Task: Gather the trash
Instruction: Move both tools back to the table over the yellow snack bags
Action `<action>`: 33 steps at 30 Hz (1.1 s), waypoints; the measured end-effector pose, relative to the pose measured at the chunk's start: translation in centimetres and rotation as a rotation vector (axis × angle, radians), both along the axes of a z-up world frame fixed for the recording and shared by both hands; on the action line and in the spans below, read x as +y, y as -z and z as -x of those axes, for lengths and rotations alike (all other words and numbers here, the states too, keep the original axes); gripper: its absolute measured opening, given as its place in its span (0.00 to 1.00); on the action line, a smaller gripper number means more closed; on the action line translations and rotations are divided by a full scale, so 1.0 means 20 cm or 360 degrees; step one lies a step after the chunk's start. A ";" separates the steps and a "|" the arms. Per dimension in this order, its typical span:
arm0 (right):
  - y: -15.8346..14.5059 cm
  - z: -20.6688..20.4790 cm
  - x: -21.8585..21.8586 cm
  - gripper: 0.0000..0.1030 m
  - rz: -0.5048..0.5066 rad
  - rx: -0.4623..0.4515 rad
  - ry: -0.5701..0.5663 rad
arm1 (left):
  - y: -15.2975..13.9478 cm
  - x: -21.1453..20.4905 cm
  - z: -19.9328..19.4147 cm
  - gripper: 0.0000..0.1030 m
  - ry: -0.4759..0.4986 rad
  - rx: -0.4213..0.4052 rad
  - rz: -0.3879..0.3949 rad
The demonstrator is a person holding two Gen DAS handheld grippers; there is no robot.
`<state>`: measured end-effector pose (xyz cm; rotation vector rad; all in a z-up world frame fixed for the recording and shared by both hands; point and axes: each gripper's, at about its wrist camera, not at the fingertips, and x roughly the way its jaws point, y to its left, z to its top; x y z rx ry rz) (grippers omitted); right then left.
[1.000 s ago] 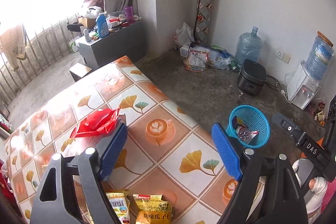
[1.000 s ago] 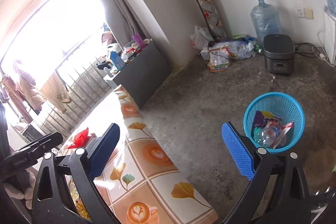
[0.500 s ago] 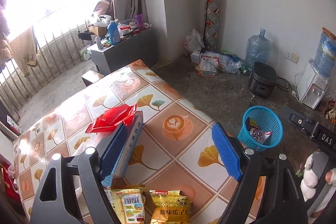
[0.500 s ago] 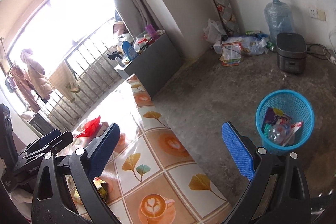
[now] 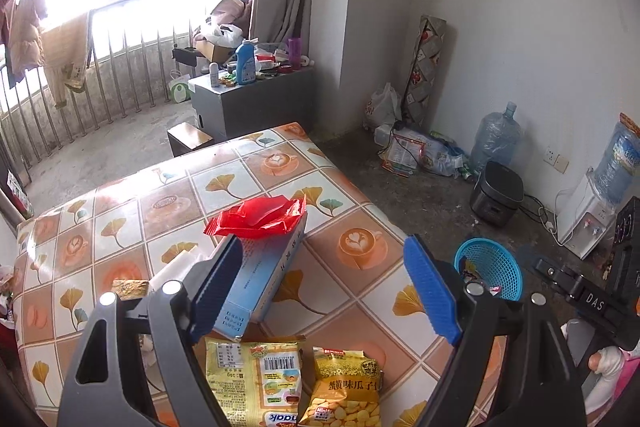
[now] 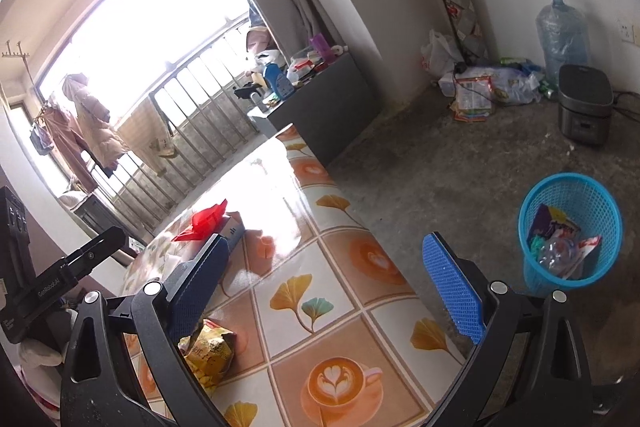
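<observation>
Blue mesh basket [image 6: 570, 231] on the concrete floor beside the tabletop [image 5: 352, 223], holding crumpled wrappers [image 6: 558, 241] and clear plastic, filled roughly halfway. Same basket seen past the tabletop edge in the left view [image 5: 490, 273].

Left hand-held gripper [image 5: 326, 293] hovering above the near end of the tabletop, blue pads spread wide, nothing between them. Below it, two yellow snack packets [image 5: 256, 379] lying flat, side by side. Just beyond the left pad, a light-blue box [image 5: 264, 267] with a red wrapper [image 5: 258, 215] resting on top. Small gold packet [image 5: 128, 287] farther left.

Right hand-held gripper [image 6: 332, 291] also spread wide and holding nothing, poised over the tabletop edge nearest the basket; a crumpled yellow packet [image 6: 210, 351] just beside its left pad.

Compared with a second ago, left view pulled back and raised: box now fully exposed, snack packets more in view. Right view swung from the floor toward the tabletop, basket now at far right.
</observation>
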<state>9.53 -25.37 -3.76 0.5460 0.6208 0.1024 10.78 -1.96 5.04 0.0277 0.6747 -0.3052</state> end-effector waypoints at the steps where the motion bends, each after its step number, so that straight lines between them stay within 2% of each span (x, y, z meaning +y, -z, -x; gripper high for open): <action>1: 0.01 -0.01 0.01 0.91 -0.0028 0.0008 -0.0027 | 0.00 0.03 0.01 0.78 -0.0011 0.0003 0.0019; 8: -0.02 -0.04 0.13 0.91 -0.0095 0.0038 -0.0150 | -0.01 0.26 0.05 0.78 -0.0092 -0.0015 0.0109; 23: -0.12 -0.07 0.38 0.90 -0.0032 0.0095 -0.0270 | 0.03 0.58 0.11 0.78 -0.0127 -0.0017 0.0288; 33: -0.13 -0.12 0.34 0.82 -0.0160 0.0160 -0.0330 | 0.10 0.76 0.16 0.78 -0.0142 0.0029 0.0357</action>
